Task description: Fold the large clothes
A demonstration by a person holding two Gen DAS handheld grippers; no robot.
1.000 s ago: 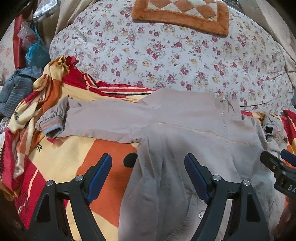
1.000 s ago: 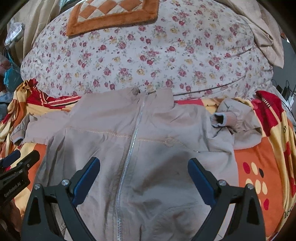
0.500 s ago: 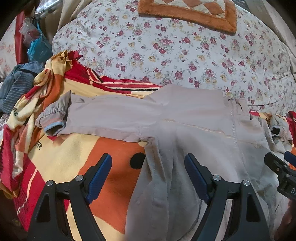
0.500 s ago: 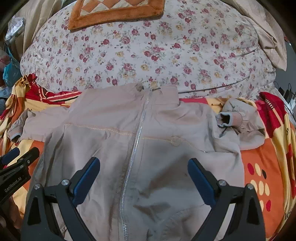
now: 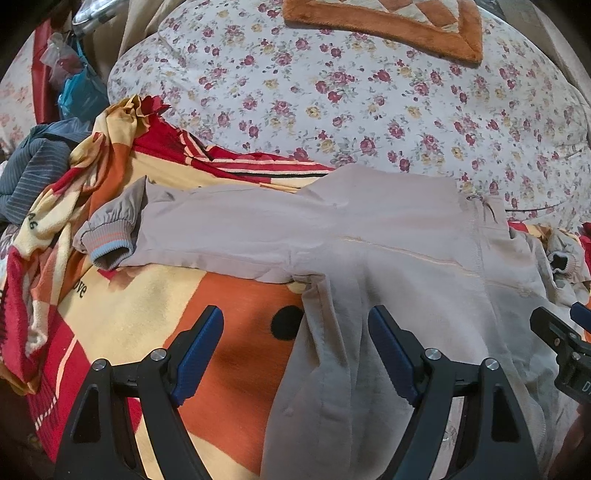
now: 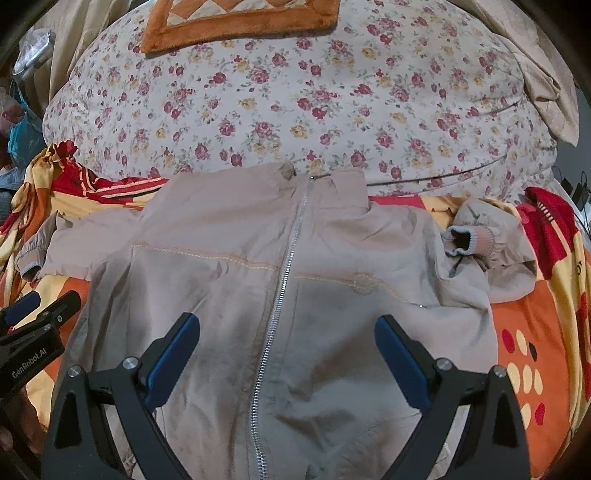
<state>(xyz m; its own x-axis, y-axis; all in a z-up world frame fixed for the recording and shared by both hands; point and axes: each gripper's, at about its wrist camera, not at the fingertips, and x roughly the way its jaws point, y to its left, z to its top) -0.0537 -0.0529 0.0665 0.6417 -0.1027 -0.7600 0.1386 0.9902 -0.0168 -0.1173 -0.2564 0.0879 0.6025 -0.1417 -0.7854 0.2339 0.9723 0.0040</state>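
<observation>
A beige zip-up jacket (image 6: 314,295) lies face up on a patterned orange, yellow and red blanket (image 5: 147,306), its zipper (image 6: 284,280) closed. Its left sleeve (image 5: 229,232) stretches out flat, ending in a ribbed cuff (image 5: 107,243). Its right sleeve is bunched with the cuff (image 6: 469,240) folded back. My left gripper (image 5: 295,339) is open over the jacket's left side edge, empty. My right gripper (image 6: 288,347) is open above the jacket's chest, empty. Each gripper shows at the edge of the other's view.
A big floral quilt (image 6: 295,103) is heaped behind the jacket, with an orange checked mat (image 6: 240,18) on top. A grey striped garment (image 5: 33,162) and blue plastic bags (image 5: 81,96) lie at the far left. Cables (image 6: 576,192) lie at the right edge.
The left gripper has shifted left, from over the jacket's body to over its left side edge. The right gripper has edged slightly forward. The jacket has not moved.
</observation>
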